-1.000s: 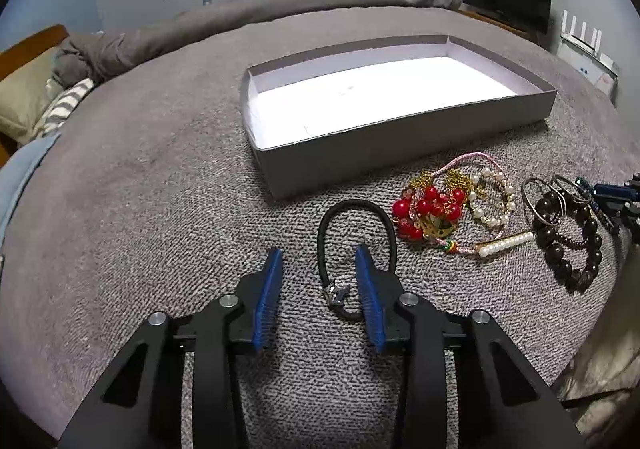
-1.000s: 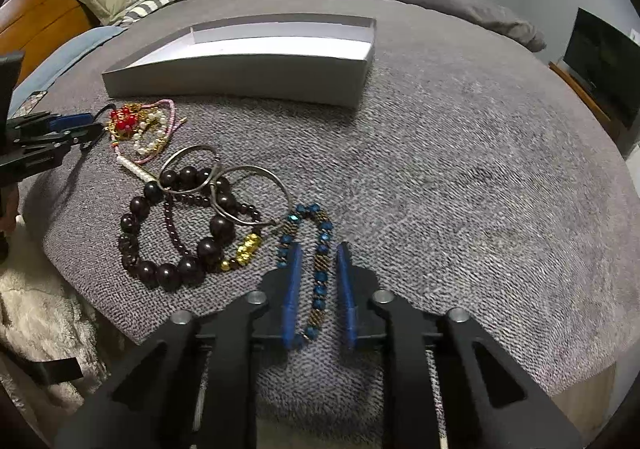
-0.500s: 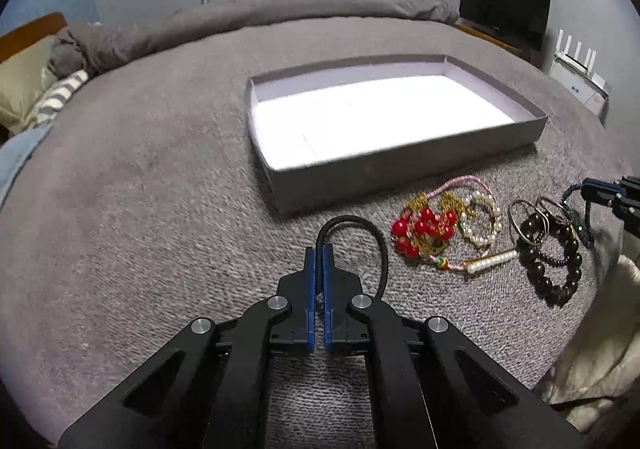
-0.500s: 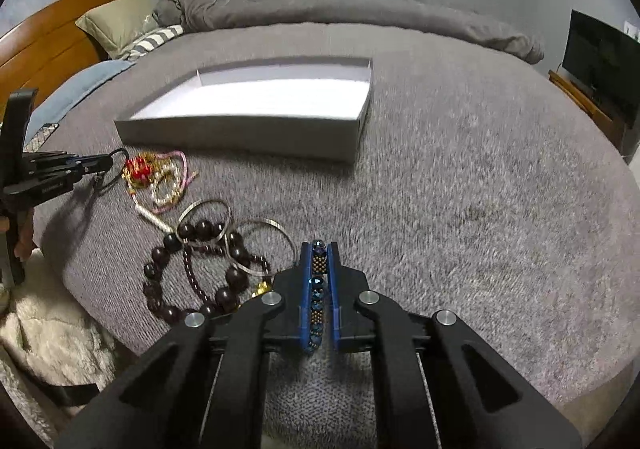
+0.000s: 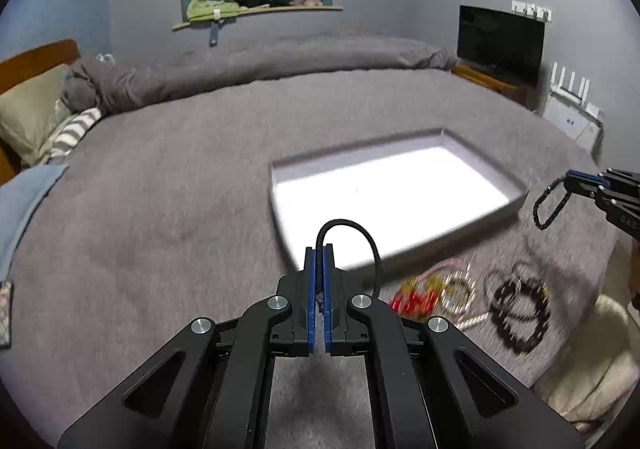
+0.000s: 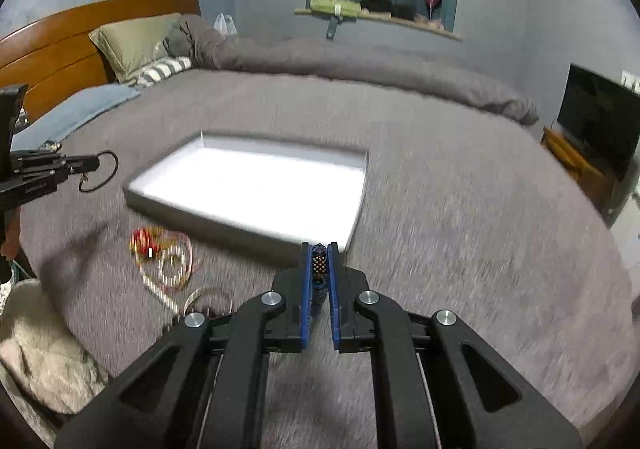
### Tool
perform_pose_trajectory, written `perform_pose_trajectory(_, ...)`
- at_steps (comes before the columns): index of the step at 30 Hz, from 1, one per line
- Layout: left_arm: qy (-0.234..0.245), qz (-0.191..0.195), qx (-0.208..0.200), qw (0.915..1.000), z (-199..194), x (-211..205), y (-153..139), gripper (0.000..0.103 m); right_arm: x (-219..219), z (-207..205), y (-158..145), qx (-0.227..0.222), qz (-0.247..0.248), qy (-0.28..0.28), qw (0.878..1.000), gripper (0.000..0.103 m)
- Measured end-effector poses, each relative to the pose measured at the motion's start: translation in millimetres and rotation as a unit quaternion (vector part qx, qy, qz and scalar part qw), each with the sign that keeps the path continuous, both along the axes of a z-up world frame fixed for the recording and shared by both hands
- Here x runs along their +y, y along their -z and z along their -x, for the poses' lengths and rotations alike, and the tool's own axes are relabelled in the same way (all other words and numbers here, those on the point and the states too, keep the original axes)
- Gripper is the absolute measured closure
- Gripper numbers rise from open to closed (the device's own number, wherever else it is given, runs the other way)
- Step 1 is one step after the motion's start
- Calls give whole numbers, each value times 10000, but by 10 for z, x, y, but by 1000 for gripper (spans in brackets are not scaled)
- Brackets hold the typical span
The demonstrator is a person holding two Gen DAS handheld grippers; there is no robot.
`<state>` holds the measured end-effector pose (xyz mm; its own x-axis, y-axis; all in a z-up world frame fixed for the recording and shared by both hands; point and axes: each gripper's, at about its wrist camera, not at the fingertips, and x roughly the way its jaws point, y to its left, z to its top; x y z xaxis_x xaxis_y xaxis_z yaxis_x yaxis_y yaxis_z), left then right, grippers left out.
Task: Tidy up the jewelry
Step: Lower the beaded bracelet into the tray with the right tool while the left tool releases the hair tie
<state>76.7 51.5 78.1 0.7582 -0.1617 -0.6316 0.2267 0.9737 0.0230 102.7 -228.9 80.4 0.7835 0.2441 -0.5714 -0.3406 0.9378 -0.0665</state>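
Black cord loop (image 5: 362, 239) pinched in left gripper (image 5: 319, 261), beaded bracelet (image 6: 319, 263) in right gripper (image 6: 320, 257)

Left claw (image 5: 319, 249): black linkage arms, silver screws, blue pads; right claw (image 6: 320, 247) identical.

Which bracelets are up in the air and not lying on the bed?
Two: the black cord loop pinched by the left gripper, and the blue beaded bracelet in the right gripper. The red, pearl and dark ones lie flat.

Jewelry pile (image 5: 472, 297) on bed (image 5: 168, 185), just before box (image 5: 516, 205).
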Motion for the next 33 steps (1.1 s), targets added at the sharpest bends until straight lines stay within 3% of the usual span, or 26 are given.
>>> perform_pose_trajectory(7,1,203,229,9995,-608,-84,-47,100,157,-450,-214,-290,-223,-37,9993,96)
perform_pose_trajectory(17,-344,209,568,9976,-1428,-163,227,100,417,-1318,-22,84,-602,79,9981,95)
perform_pose_trajectory(23,-431,107,1014,9939,-1670,-174,476,100,465,-1636,244,571,-630,219,9961,96)
perform_pose_trajectory(29,-497,32,1207,9914,-1720,-167,638,100,367,-1827,487,1123,-538,539,9907,95)
perform_pose_trajectory(33,-497,-6,1235,9911,-1724,-191,662,100,418,-1810,496,1210,-333,626,9901,95)
